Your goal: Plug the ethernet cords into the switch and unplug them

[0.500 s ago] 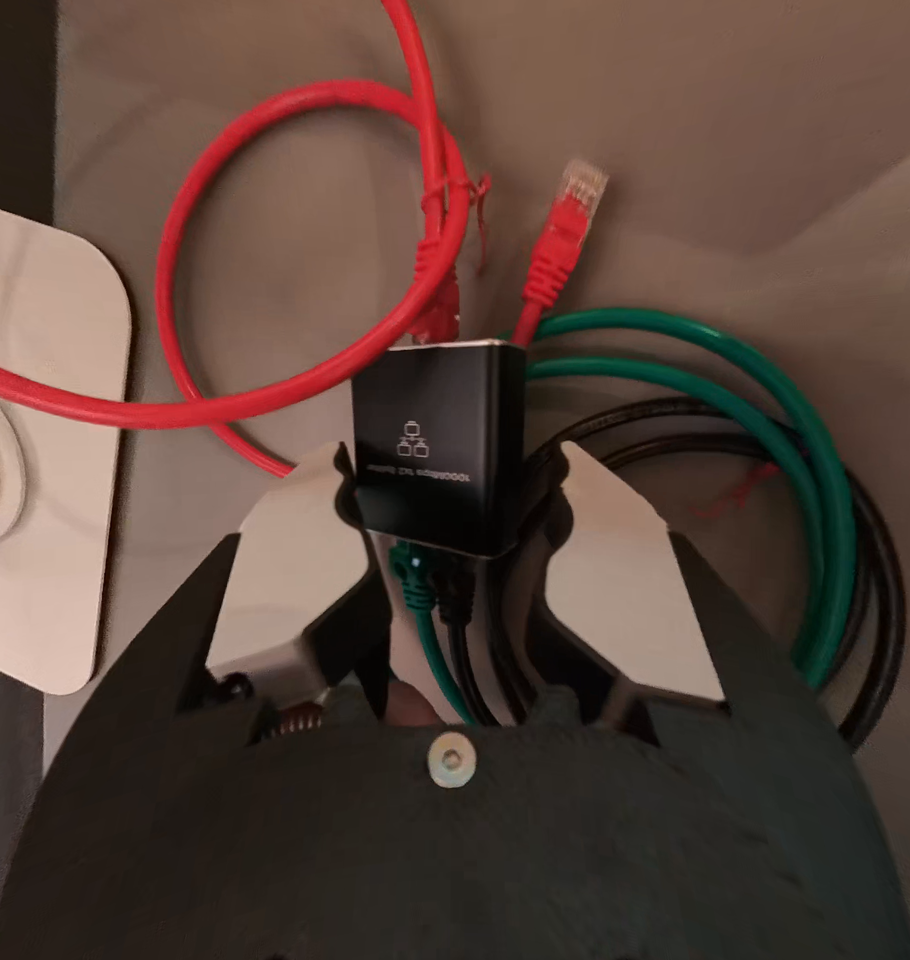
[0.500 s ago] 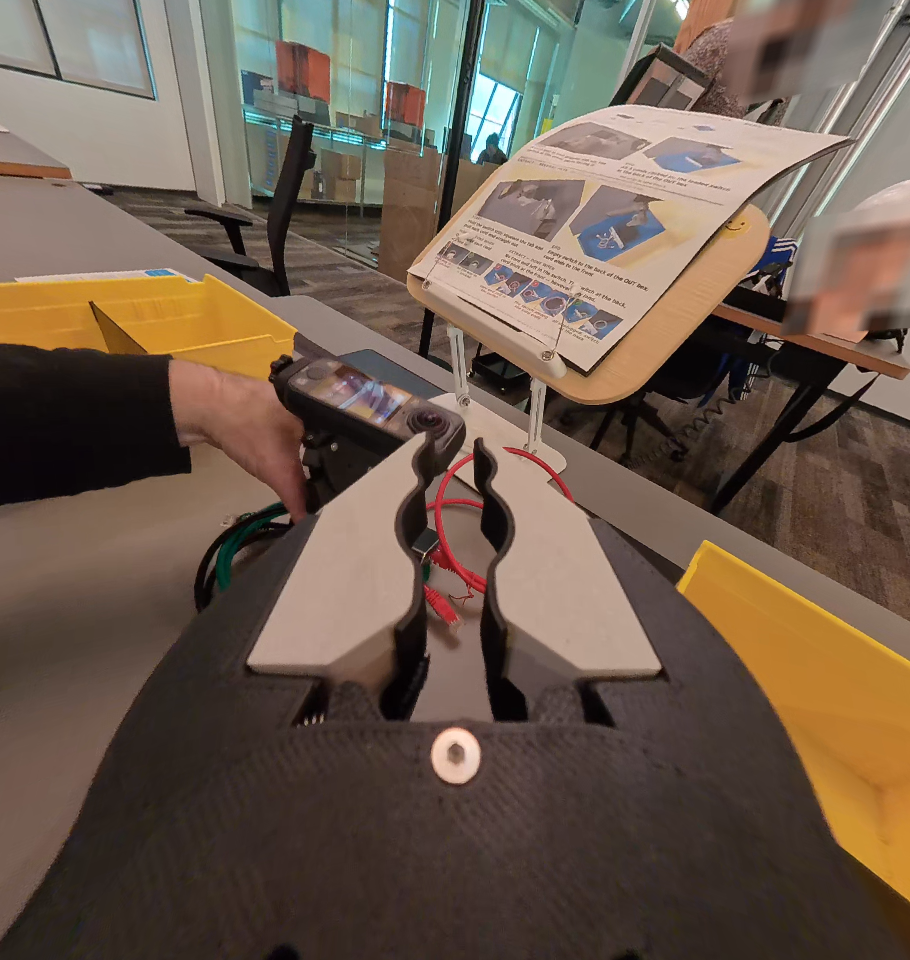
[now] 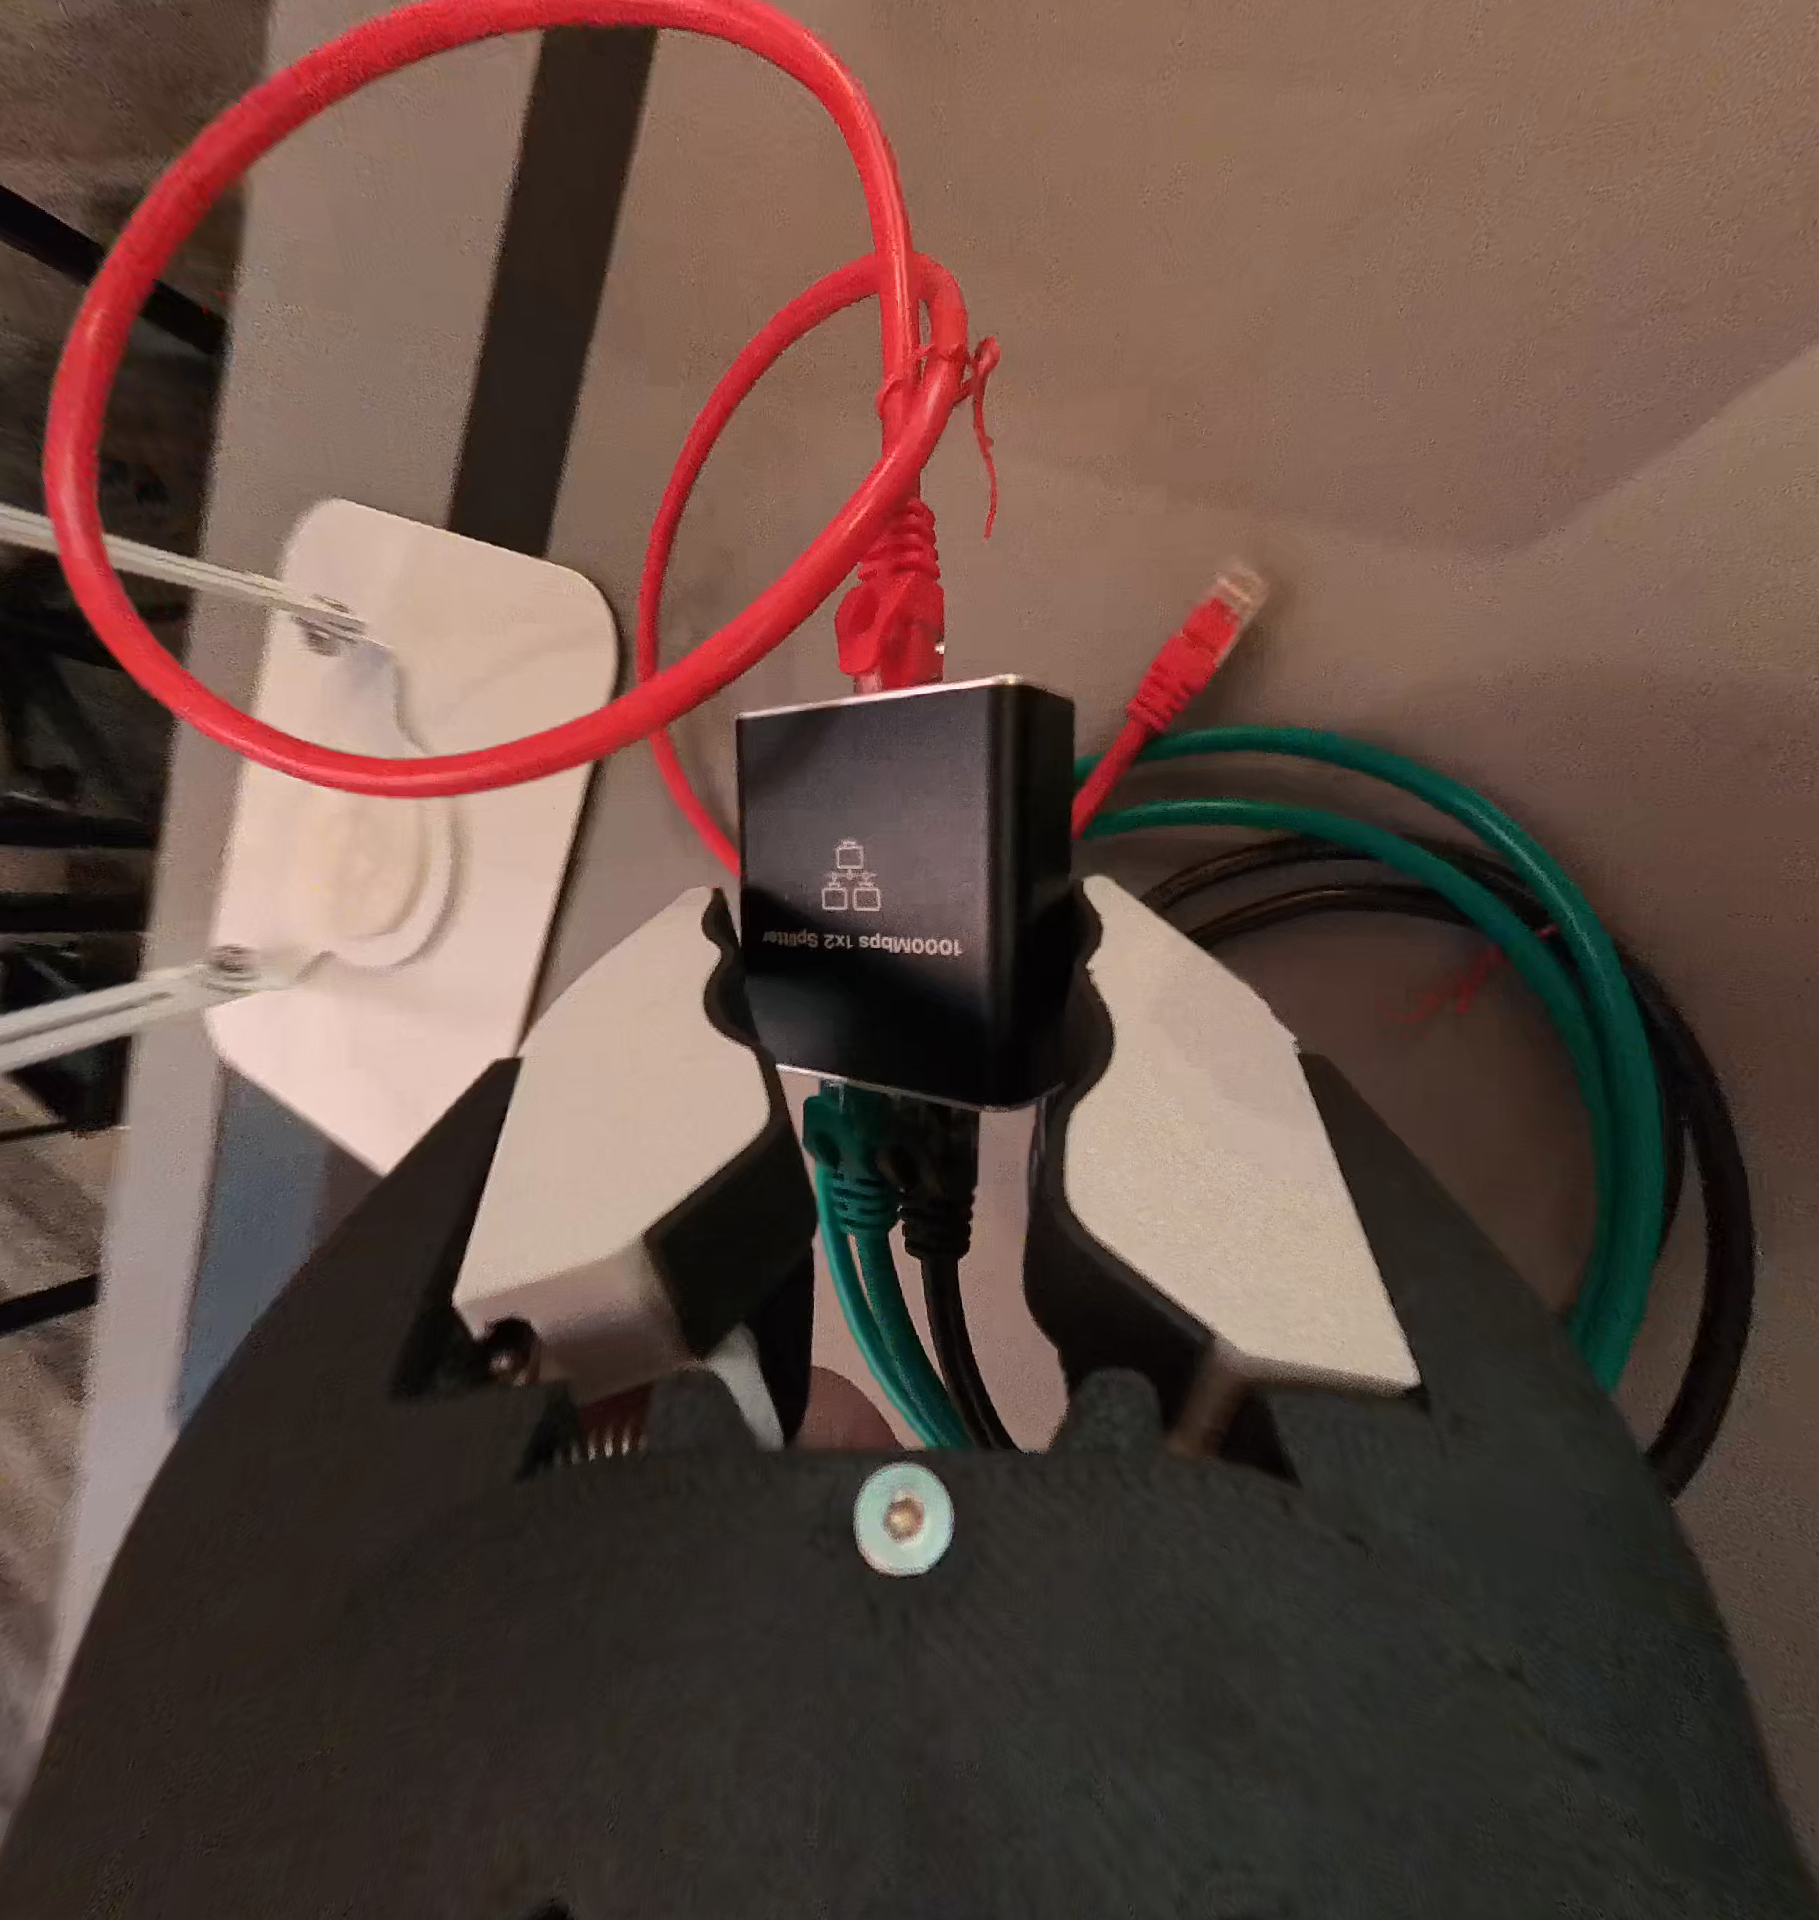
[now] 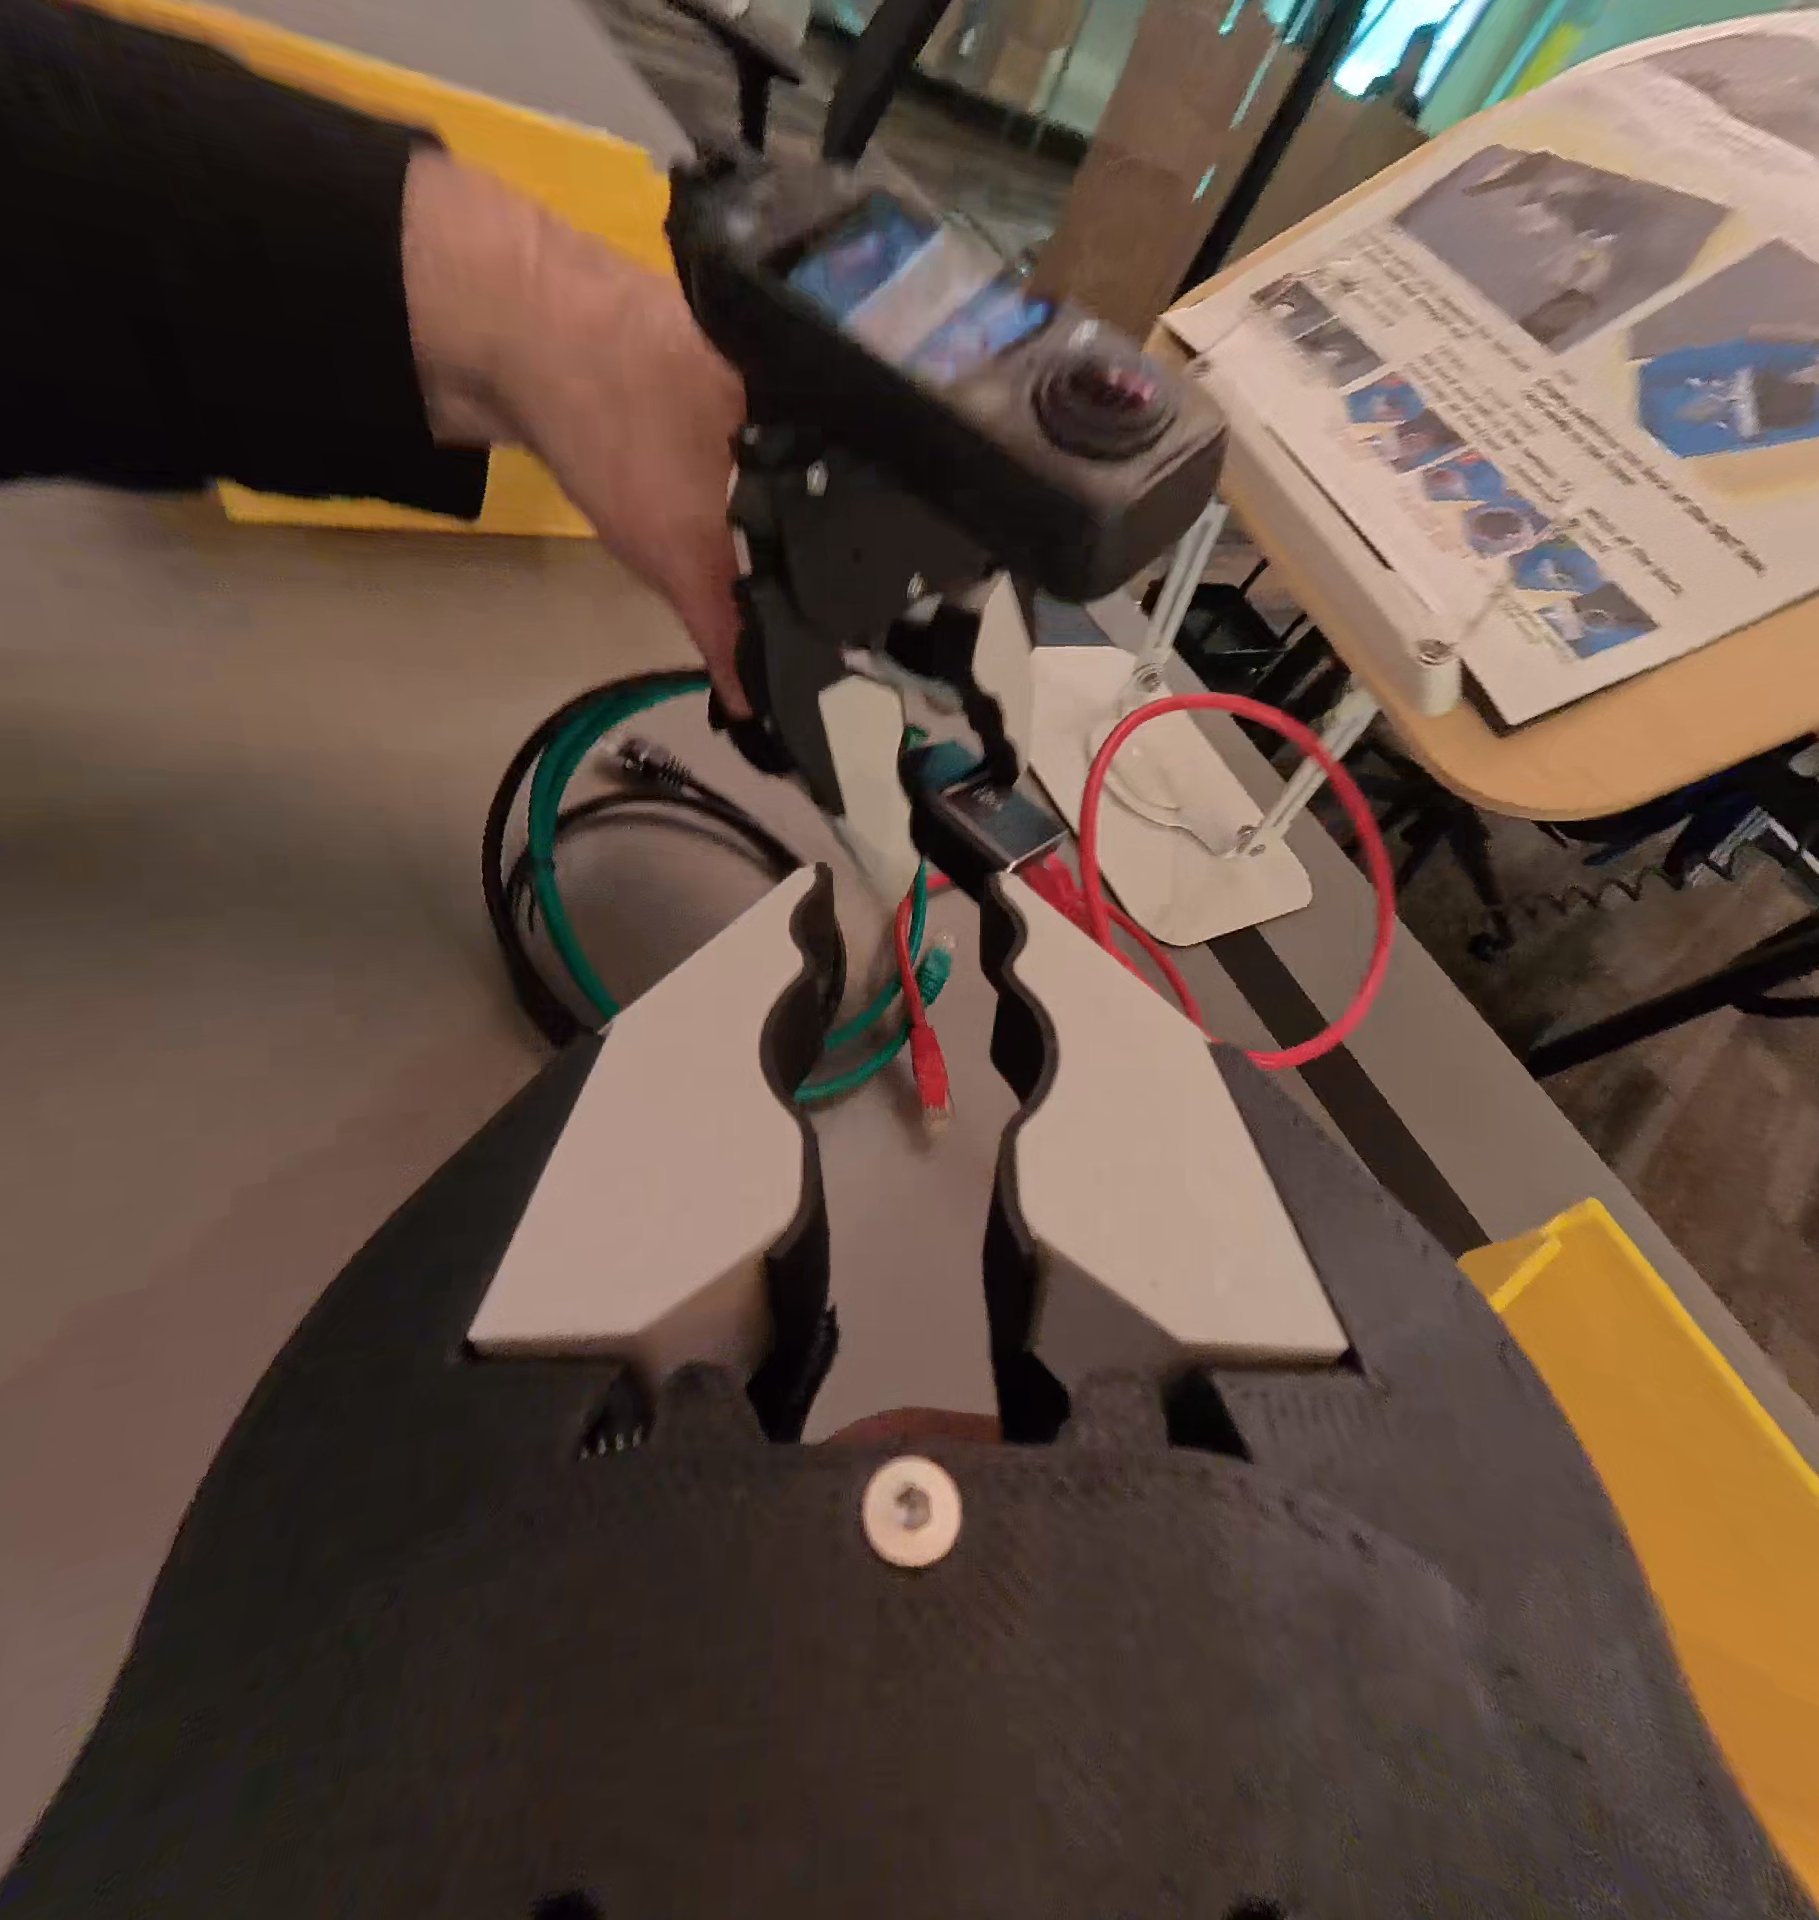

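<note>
My left gripper [image 3: 905,977] clamps the small black metal switch [image 3: 905,894]; its red plugged cord [image 3: 889,613] points away, toward my empty, narrowly parted right fingers [image 4: 676,1122]

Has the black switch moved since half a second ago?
Yes. The switch, held in the left gripper, is lifted and tilted; the white stand base now appears closer beside it.

The small black metal switch box [image 3: 900,894] hides its red-cable port; the yellow plastic bin [image 4: 1705,1475] is cropped at the frame edge.

The grey table [image 4: 209,1039] carries coiled green cord [image 3: 1601,997], black cord [image 3: 1705,1195] and white stand base [image 3: 406,831].
</note>
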